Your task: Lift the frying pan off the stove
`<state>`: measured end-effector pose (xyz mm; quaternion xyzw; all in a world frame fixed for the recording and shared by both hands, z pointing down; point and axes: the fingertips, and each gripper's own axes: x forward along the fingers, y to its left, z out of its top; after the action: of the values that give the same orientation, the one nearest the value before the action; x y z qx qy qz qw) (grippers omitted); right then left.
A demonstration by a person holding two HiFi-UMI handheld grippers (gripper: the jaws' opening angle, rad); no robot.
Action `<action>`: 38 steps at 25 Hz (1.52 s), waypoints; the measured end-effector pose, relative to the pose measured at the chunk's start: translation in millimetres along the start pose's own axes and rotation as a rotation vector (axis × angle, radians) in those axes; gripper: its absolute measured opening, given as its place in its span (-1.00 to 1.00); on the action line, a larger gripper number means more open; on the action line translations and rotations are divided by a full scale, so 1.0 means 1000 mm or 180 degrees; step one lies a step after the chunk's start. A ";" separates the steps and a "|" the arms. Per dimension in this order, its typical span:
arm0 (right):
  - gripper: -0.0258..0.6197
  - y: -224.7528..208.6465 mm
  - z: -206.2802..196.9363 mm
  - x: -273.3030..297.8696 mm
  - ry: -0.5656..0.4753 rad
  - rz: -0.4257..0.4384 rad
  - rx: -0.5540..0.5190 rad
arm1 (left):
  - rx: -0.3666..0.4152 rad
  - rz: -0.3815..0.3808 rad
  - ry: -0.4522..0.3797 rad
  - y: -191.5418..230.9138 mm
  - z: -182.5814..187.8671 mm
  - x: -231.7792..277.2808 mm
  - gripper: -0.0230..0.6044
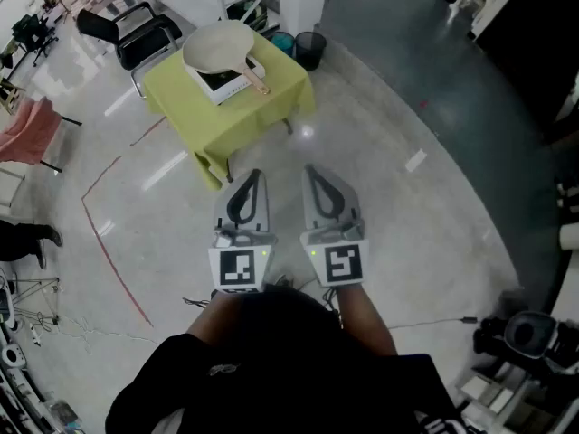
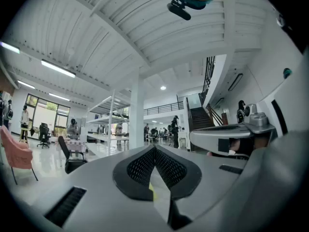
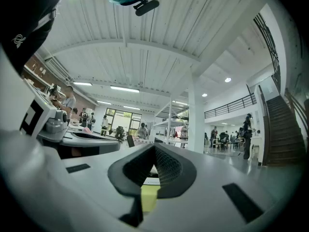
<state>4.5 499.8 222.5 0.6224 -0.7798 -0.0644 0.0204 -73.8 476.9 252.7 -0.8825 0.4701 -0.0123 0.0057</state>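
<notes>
Pan (image 1: pixel 220 46) sits on the stove (image 1: pixel 228 87), on the small table with the yellow-green cloth (image 1: pixel 244 116), at the far side of the head view. Handle (image 1: pixel 255 80) sticks out toward the table's near right corner. Can't tell if anything's in the pan, too small from here.

Left gripper (image 1: pixel 254 175) and right gripper (image 1: pixel 310 170) are both fully closed with nothing between the jaws. They're held level, side by side, well apart from the table.

Risks as I see them:
- Jaws have to open before they reach the handle. Arriving closed would just shove the pan or the stove.
- Handle is thin and the pan overhangs the stove. A grip at the handle's end likely lets the pan droop or roll in the jaws.
- Stove sits on loose cloth, so a skewed lift could drag it toward the edge.
- Chair (image 1: pixel 136 30) is just beside the table, which makes a left-side approach cramped.
</notes>
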 end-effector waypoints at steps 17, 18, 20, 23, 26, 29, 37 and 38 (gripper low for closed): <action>-0.87 -0.038 -0.050 0.041 0.0354 0.0328 0.0249 | -0.0178 -0.0033 0.0192 0.009 -0.029 0.078 -0.79; -0.87 -0.041 -0.057 0.046 0.0412 0.0367 0.0277 | -0.0223 -0.0029 0.0236 0.010 -0.034 0.085 -0.79; -0.87 -0.046 -0.069 0.059 0.0531 0.0451 0.0317 | -0.0264 -0.0024 0.0294 0.015 -0.040 0.102 -0.79; -0.87 -0.053 -0.083 0.081 0.0664 0.0532 0.0290 | -0.0275 -0.0011 0.0343 0.025 -0.048 0.128 -0.79; -0.87 -0.057 -0.094 0.108 0.0776 0.0624 0.0185 | -0.0346 0.0047 0.0418 0.041 -0.058 0.152 -0.79; -0.87 -0.060 -0.103 0.134 0.0872 0.0770 0.0157 | -0.0402 0.0132 0.0481 0.057 -0.066 0.172 -0.79; -0.87 -0.061 -0.123 0.190 0.1073 0.1107 0.0034 | -0.0568 0.0348 0.0615 0.095 -0.085 0.209 -0.79; -0.87 -0.062 -0.126 0.193 0.1101 0.1135 0.0047 | -0.0582 0.0372 0.0627 0.097 -0.086 0.211 -0.79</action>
<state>35.2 288.7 330.3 0.4769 -0.8626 0.0534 0.1600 -38.5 248.1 340.3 -0.8450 0.5181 -0.0557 -0.1202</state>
